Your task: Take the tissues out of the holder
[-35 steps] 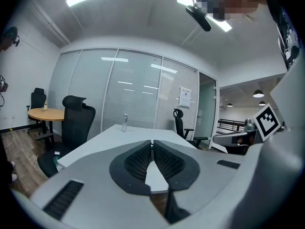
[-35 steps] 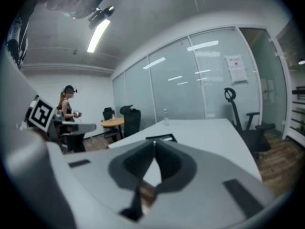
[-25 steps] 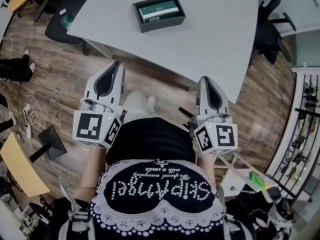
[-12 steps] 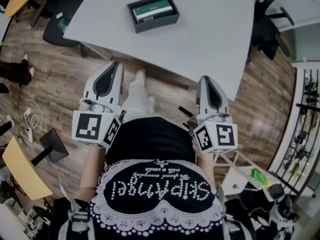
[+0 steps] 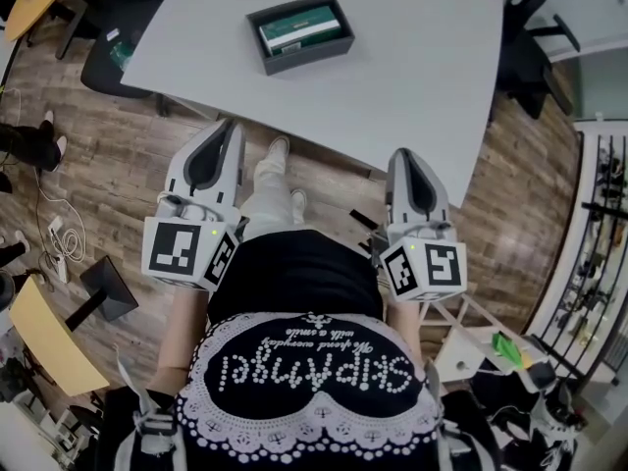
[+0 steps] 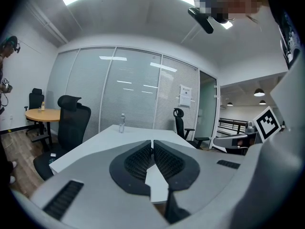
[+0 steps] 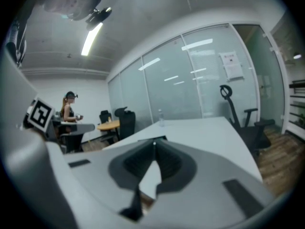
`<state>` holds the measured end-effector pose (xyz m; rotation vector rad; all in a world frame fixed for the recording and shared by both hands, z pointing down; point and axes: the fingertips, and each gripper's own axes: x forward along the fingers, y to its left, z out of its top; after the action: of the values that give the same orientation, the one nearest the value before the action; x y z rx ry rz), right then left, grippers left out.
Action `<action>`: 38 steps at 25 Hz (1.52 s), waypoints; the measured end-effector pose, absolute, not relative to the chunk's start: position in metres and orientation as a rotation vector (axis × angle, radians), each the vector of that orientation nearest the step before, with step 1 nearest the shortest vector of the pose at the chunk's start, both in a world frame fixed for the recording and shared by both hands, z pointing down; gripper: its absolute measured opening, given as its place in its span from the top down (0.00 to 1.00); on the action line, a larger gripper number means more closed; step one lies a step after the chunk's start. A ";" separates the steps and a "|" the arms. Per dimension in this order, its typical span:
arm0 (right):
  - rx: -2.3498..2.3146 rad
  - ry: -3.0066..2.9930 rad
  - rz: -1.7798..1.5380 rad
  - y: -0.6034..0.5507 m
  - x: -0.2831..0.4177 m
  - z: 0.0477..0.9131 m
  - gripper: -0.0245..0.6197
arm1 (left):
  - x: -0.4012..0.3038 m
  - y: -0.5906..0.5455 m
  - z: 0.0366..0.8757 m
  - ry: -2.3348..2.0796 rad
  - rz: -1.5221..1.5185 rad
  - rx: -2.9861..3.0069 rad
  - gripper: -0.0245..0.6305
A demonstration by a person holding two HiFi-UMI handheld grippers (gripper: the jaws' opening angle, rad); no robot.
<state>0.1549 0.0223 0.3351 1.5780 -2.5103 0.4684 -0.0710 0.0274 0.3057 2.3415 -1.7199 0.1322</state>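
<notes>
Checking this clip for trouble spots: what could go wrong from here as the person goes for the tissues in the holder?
1. The left gripper and right gripper are both shut and short of the table. Reaching in shut would probably shove the holder rather than grasp anything.
2. The tissue pack sits down inside the holder's walls, so pulling it may drag the holder along unless one gripper steadies it.

The tissues (image 5: 299, 27) are green with a white band, the holder (image 5: 312, 58) dark grey — the worktop (image 5: 422, 67) pale grey, the floor (image 5: 128, 155) brown wood-grain.
</notes>
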 end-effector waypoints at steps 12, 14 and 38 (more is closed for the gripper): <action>1.606 -2.462 0.471 -0.066 0.118 0.332 0.91 | -0.105 -0.070 0.309 -1.639 0.130 2.371 0.91; 1.614 -2.448 0.477 -0.085 0.110 0.334 0.91 | -0.112 -0.092 0.309 -1.620 0.131 2.381 0.91; 1.789 -2.324 0.490 -0.156 0.073 0.334 0.91 | -0.147 -0.195 0.315 -1.434 0.145 2.499 0.92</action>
<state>0.0730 -0.1560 0.3337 1.7892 -2.3237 0.4903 -0.1472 -0.1946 0.3146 2.4985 -1.4344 0.1448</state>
